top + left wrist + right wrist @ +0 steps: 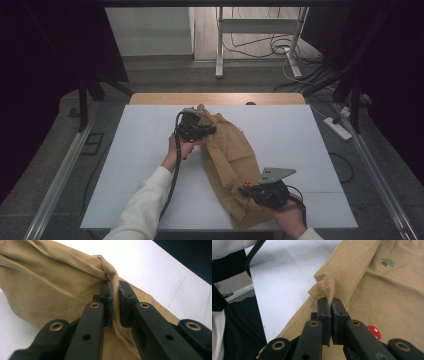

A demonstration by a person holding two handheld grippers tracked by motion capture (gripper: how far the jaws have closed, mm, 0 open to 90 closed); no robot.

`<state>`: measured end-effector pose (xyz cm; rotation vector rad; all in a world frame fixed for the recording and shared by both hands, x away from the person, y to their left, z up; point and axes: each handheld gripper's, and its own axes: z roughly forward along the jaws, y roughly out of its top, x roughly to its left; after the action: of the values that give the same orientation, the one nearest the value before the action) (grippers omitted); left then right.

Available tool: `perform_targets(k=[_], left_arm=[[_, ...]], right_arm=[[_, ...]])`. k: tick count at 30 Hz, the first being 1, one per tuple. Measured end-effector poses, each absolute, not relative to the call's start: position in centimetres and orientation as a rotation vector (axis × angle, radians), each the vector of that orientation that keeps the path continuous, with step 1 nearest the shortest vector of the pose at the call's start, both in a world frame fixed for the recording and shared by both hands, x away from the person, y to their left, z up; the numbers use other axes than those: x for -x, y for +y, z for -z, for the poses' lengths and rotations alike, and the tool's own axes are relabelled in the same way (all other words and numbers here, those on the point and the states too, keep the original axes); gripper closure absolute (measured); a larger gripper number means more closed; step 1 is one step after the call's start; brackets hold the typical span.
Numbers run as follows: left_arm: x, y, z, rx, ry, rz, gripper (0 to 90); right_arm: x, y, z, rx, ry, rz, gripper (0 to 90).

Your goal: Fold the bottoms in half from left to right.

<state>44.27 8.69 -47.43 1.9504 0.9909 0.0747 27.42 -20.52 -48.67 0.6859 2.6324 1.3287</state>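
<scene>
One tan garment [229,160], spread lengthwise on the white counter [140,150], running from far centre down to the near edge. Exact kind hard to tell: bunched and folded, its outline partly covered by both tools. Near end cut off past the counter's front edge in the high view.

Two tongs, one per hand. Left tongs [114,287] at the garment's far end, clamped on a gathered fold of cloth, a thin strip of fabric running down between the two black jaws. Right tongs [329,301] at the near end, closed on a hemmed corner of the cloth, jaws pressed nearly flat together with the hem pinched at their tips.

Two small printed motifs on the fabric in the right gripper view: a green tree [388,262] farther off, a red mushroom with white spots [373,332] just beside the jaws and partly hidden behind the right one. Both too small to make out from above.

Left hand [181,147] mostly visible below its tool, white sleeve [142,210] cut off at the bottom edge. Right hand [286,214] half covered by the tool body and its grey three-cornered plate [275,174].

Beyond the counter, a tangle of cables [270,47] on the floor, count unclear.
</scene>
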Motion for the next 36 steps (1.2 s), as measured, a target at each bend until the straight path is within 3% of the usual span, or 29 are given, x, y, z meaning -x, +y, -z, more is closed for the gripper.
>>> perform_targets(k=[36], left_arm=[[-45.0, 4.6, 49.3, -1.989, 0.987, -0.044, 81.9]], right_arm=[[-26.5, -22.8, 49.2, -0.741, 2.629, -1.308, 86.6]])
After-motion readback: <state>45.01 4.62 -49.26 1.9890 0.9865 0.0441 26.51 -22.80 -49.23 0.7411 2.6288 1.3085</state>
